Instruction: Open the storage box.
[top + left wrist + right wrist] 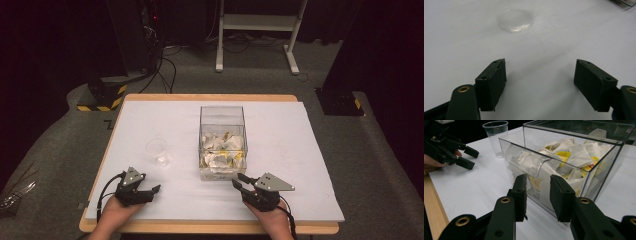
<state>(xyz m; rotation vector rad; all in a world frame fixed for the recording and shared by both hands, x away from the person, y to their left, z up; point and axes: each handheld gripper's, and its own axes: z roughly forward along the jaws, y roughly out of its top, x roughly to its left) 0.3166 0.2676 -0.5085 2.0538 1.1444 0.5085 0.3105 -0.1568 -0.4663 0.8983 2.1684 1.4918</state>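
Your right gripper (pixel 537 195) sits just in front of the near wall of the clear box (pixel 223 114), its jaws drawn close with a narrow gap between them and nothing caught there; they point at the curved clear handle (pixel 529 161) on that wall and have not touched it. No earlier picture is at hand, so judge them as nearly together and empty. Your left gripper (pixel 540 82) rests low over the white table cover (pixel 280 130) with its jaws spread wide and bare surface between them. The plastic cup (pixel 158 151) stands upright and empty just ahead of that gripper, to the left of the box and apart from it. The box is in the middle of the table, open at the top, and the tea bags (pixel 222 150) lie heaped in its bottom, white sachets with yellow tags, none of them lifted out. From how things lie, you are at the very start: nothing is in the cup, nothing is gripped, and both hands sit near the table's front edge. What seems left is all of it, I judge: reach over the rim of the box, pinch one sachet, carry it across and drop it in the cup, with your left gripper free to steady the light cup.
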